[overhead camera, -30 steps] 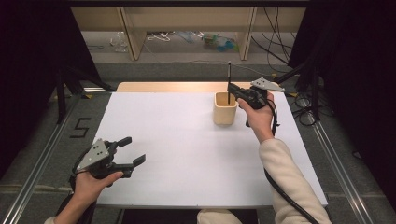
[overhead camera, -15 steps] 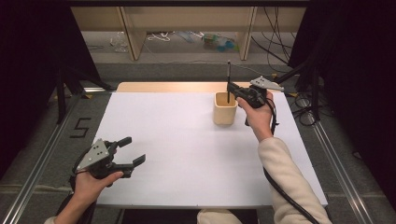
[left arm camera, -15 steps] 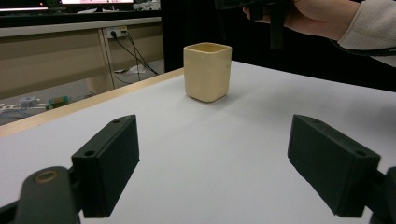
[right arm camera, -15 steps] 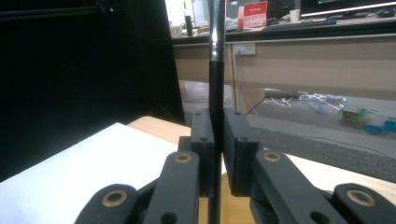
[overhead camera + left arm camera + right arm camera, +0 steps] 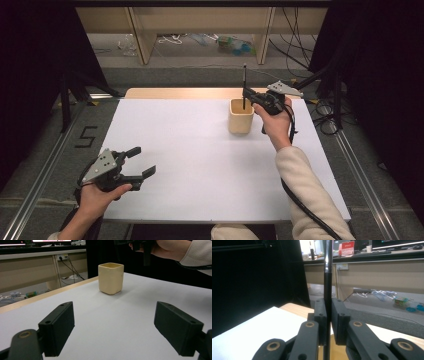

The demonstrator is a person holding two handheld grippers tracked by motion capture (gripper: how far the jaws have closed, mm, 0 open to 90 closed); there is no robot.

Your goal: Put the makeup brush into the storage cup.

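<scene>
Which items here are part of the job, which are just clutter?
In play: black pen, clamped upright in the right tool; beige cup below it.
Idle or clutter: left tool, open over the white table; cables on the floor beyond.

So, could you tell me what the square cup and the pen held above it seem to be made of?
The square cup looks like matte cream plastic or glazed ceramic: smooth even walls, soft rounded corners, no grain; I cannot tell which. The pen, clamped upright in the right gripper, looks like a black matte barrel, probably plastic, with a shiny silvery metal-looking section higher up that reflects light.
</scene>
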